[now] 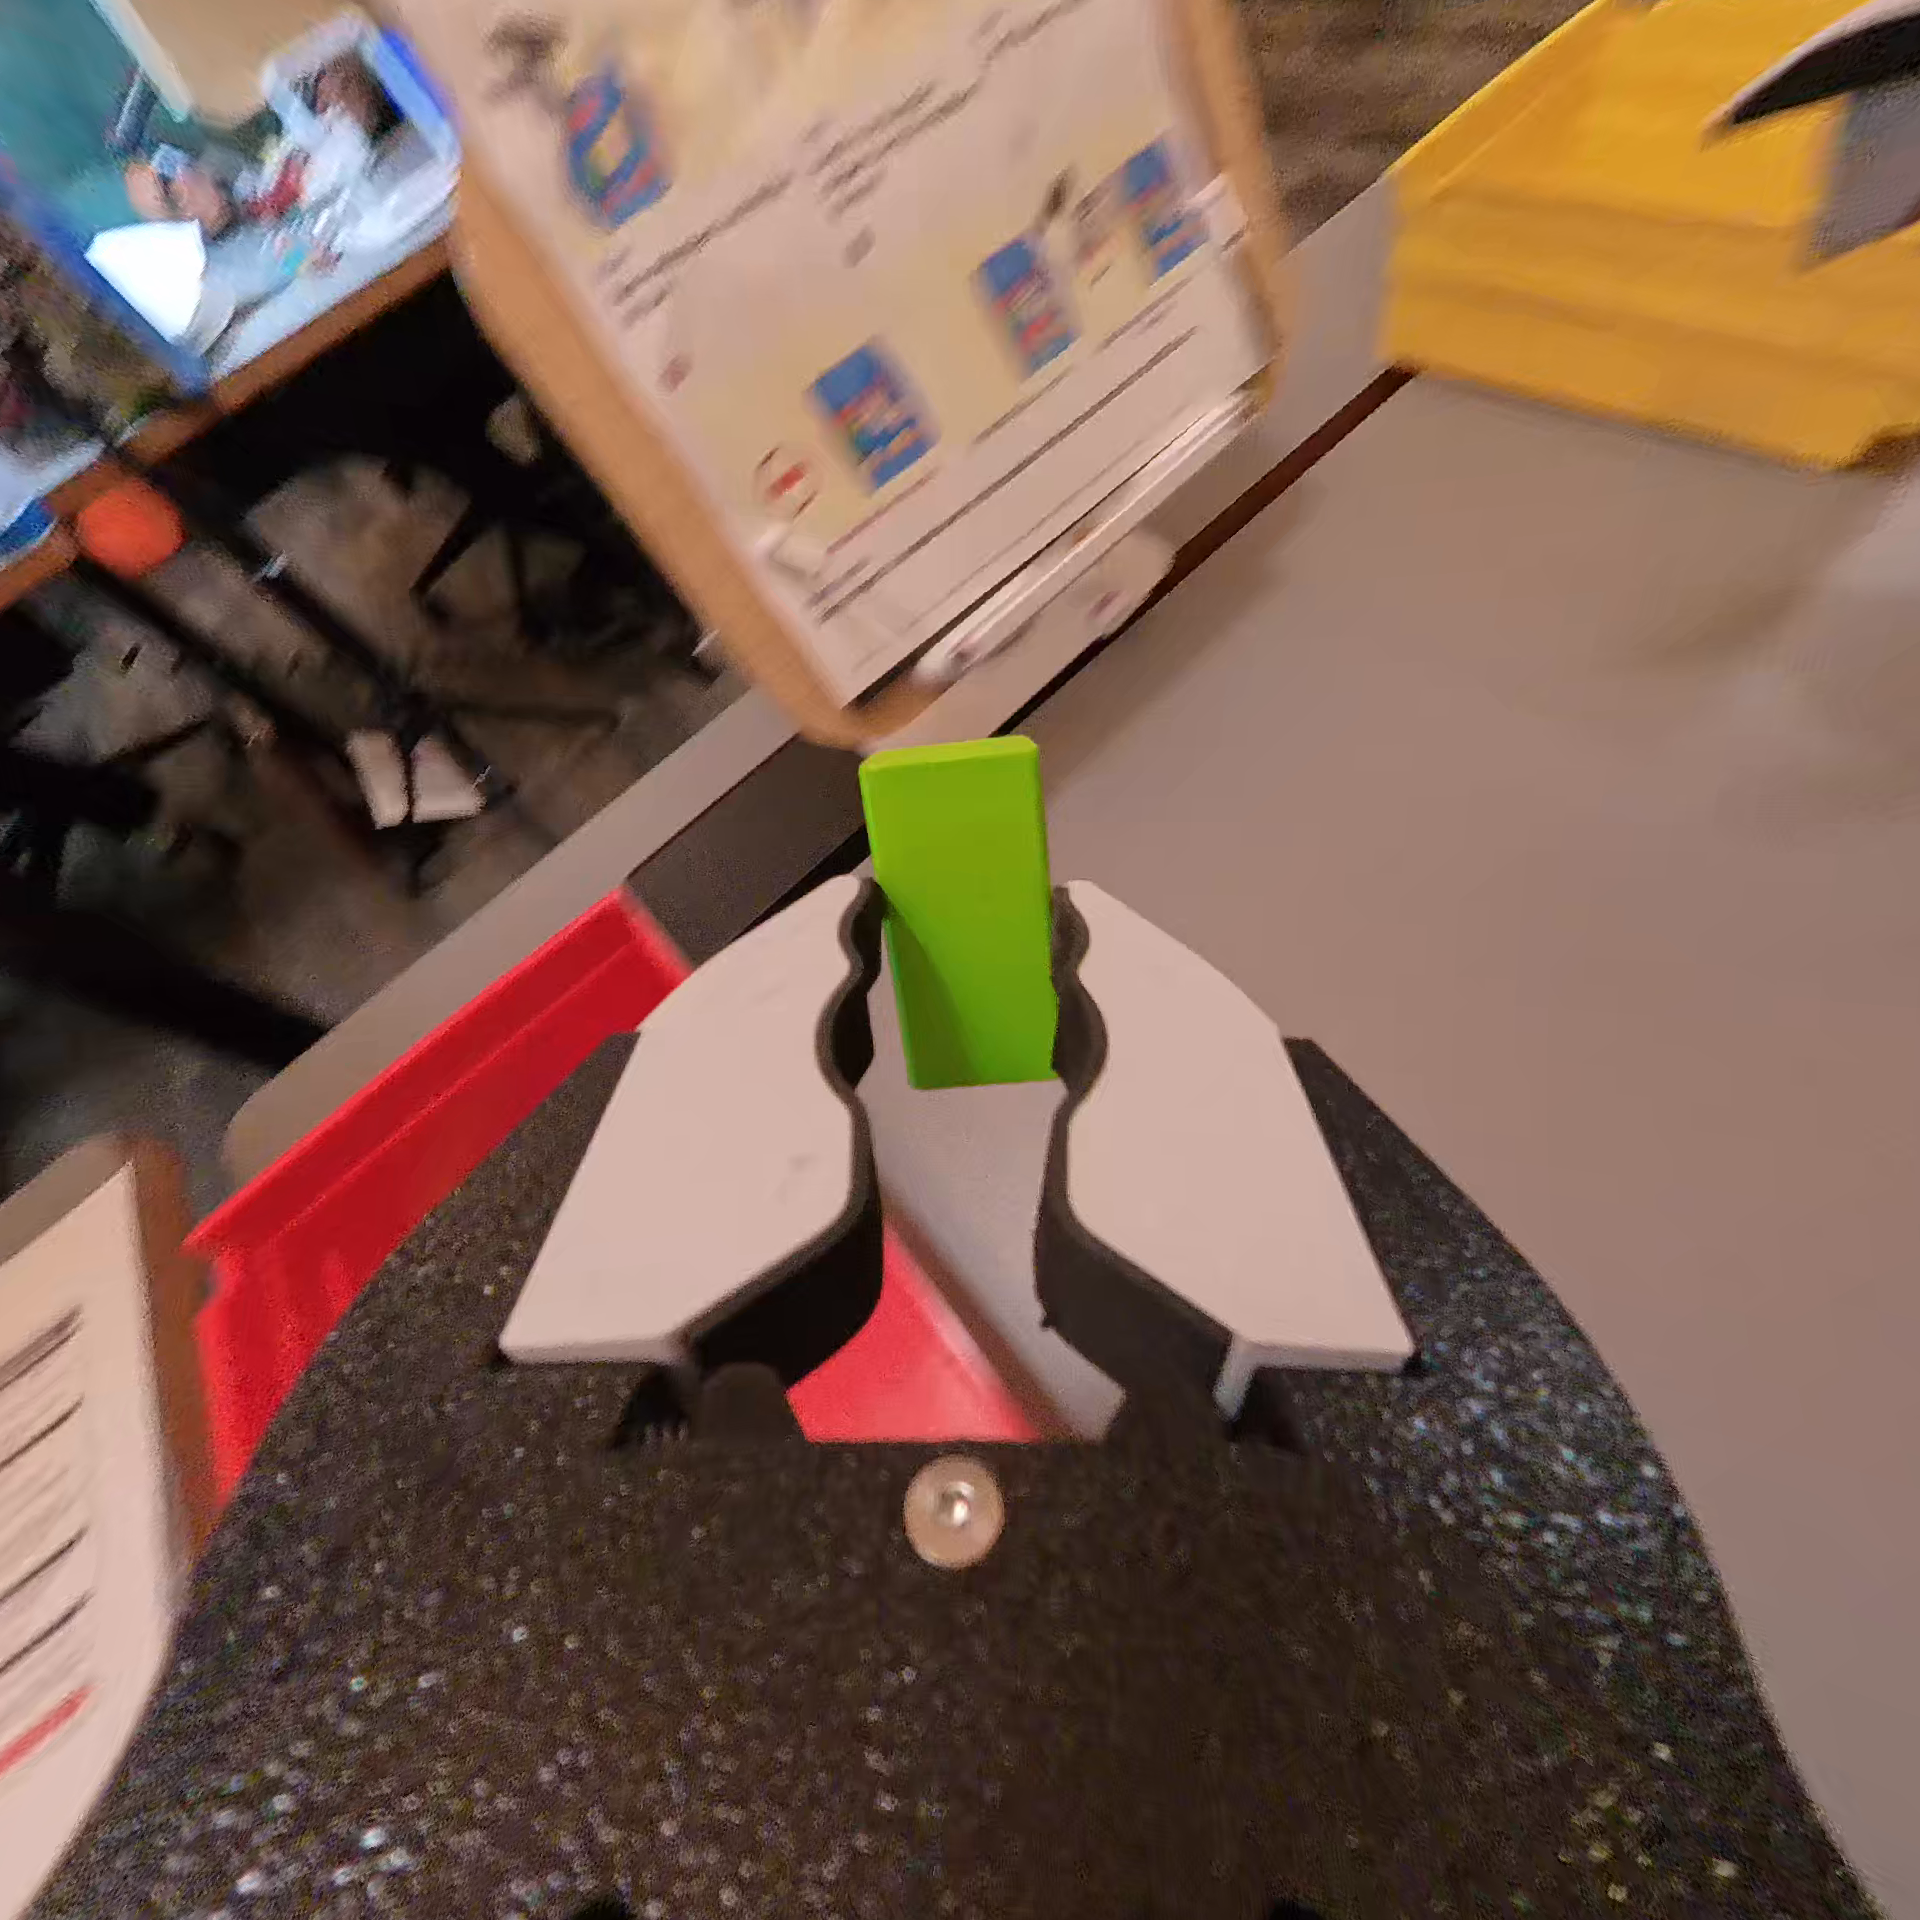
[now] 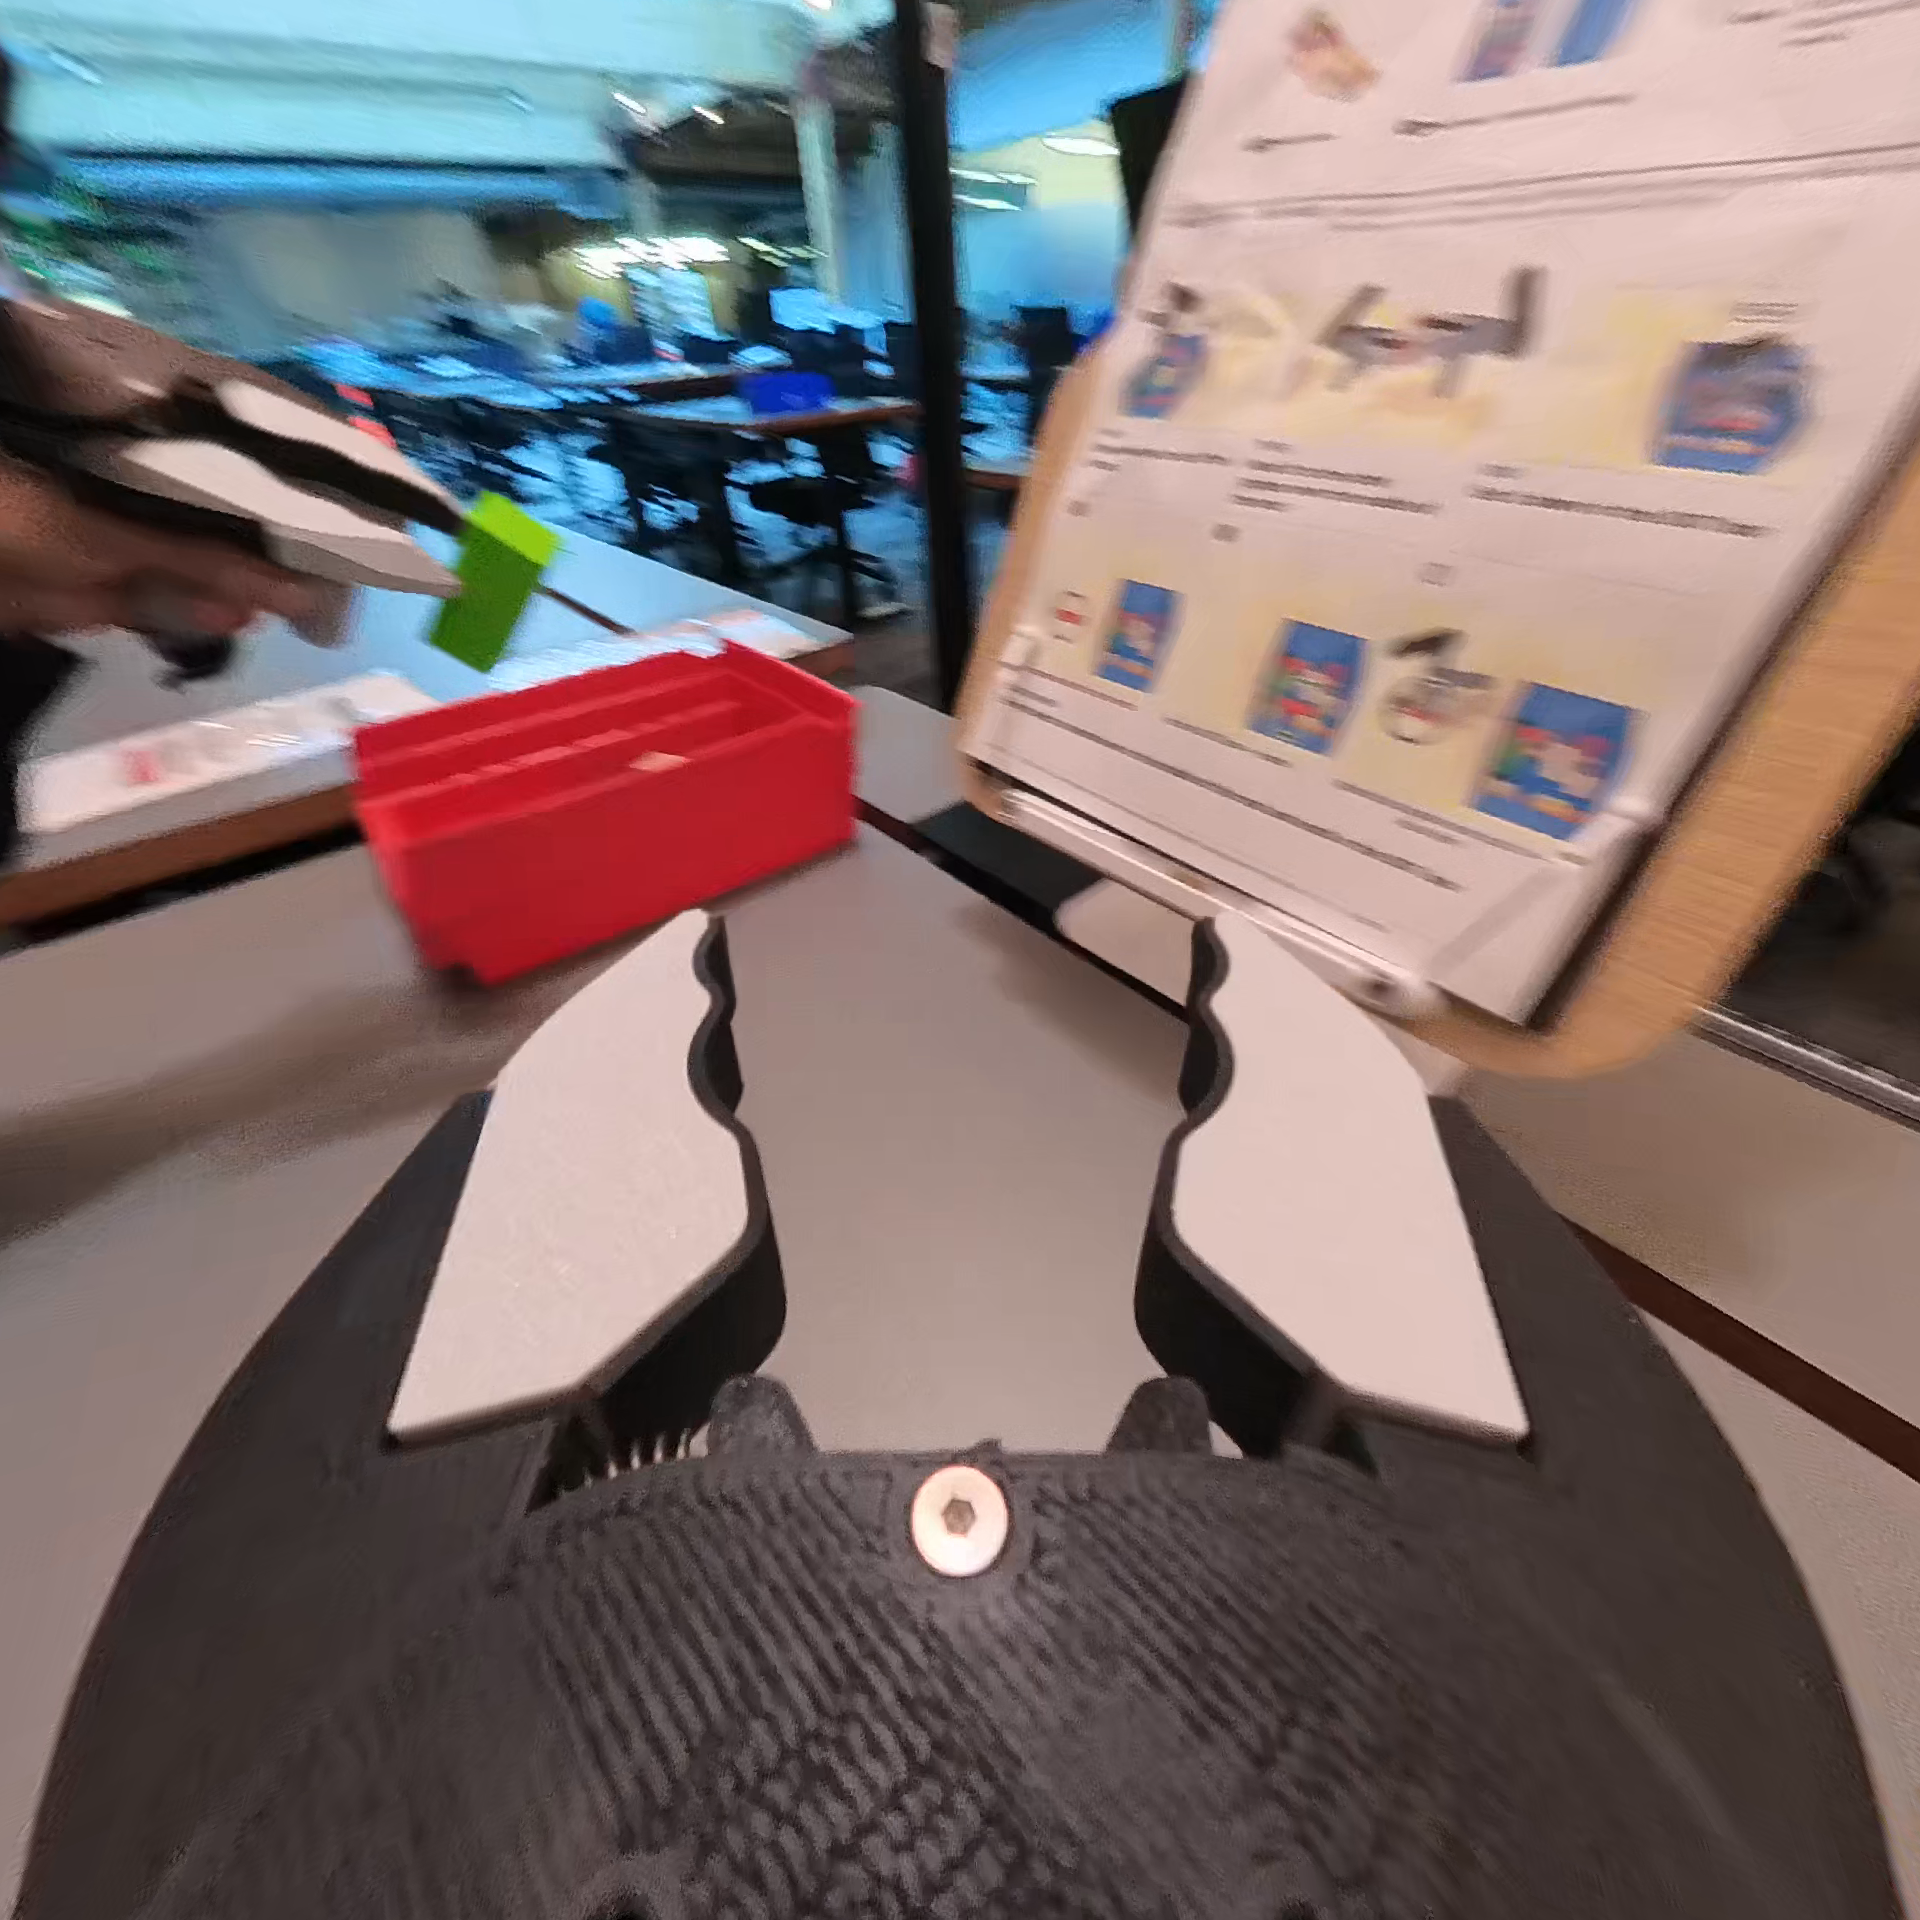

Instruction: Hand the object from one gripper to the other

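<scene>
Red bin (image 2: 613, 810) on grey table (image 2: 935, 1091); tilted instruction board (image 2: 1455, 520); yellow block (image 1: 1662, 260)

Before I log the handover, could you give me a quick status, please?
Left gripper clamped on green block, held above red bin. Right gripper open, empty, well apart. Nothing between them.

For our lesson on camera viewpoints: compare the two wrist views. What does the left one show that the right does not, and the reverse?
Only the left view: a yellow bin at upper right.
Only the right view: the open, empty right tool and the red bin's compartments.
Both: the green block clamped in the left tool, the red bin, the grey table and the instruction board.
</scene>
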A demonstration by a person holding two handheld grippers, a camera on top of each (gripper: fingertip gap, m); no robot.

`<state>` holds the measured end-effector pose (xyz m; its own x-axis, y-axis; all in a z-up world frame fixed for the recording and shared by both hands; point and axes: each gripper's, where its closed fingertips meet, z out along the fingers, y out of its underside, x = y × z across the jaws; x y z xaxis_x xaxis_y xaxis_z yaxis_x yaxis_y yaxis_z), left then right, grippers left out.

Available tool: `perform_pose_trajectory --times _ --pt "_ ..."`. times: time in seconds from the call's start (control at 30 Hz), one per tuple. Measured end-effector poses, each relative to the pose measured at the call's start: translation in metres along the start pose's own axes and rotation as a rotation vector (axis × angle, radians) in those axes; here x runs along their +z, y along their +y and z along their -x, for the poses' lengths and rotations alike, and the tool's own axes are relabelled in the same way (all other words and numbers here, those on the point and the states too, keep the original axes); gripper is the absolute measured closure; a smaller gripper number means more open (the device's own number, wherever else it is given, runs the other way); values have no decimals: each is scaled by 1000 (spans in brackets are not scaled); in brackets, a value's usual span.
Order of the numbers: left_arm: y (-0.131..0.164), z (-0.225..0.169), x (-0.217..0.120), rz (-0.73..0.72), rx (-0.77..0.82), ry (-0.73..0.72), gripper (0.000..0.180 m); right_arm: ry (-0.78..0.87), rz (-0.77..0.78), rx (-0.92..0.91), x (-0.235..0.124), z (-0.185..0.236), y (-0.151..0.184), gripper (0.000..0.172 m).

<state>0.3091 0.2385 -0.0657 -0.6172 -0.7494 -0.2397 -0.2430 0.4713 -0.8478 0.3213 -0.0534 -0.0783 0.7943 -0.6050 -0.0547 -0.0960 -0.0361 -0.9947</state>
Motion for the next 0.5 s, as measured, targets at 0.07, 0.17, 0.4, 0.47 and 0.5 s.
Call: perform_pose_trajectory --times 0.07,0.17,0.4,0.47,0.5 --pt "-22 -38 4 -98 13 85 150 -130 -39 27 7 29 -6 87" --pt "-51 -93 12 -270 -1 250 149 -289 -91 76 12 63 -14 88" --pt "-81 -180 32 -508 -104 611 150 -531 -150 103 10 110 -20 92" --pt "-82 -196 34 -531 -84 677 150 -561 -147 88 7 114 -20 93" --pt "-83 -202 34 -549 -77 702 150 -571 -143 84 6 114 -19 94"
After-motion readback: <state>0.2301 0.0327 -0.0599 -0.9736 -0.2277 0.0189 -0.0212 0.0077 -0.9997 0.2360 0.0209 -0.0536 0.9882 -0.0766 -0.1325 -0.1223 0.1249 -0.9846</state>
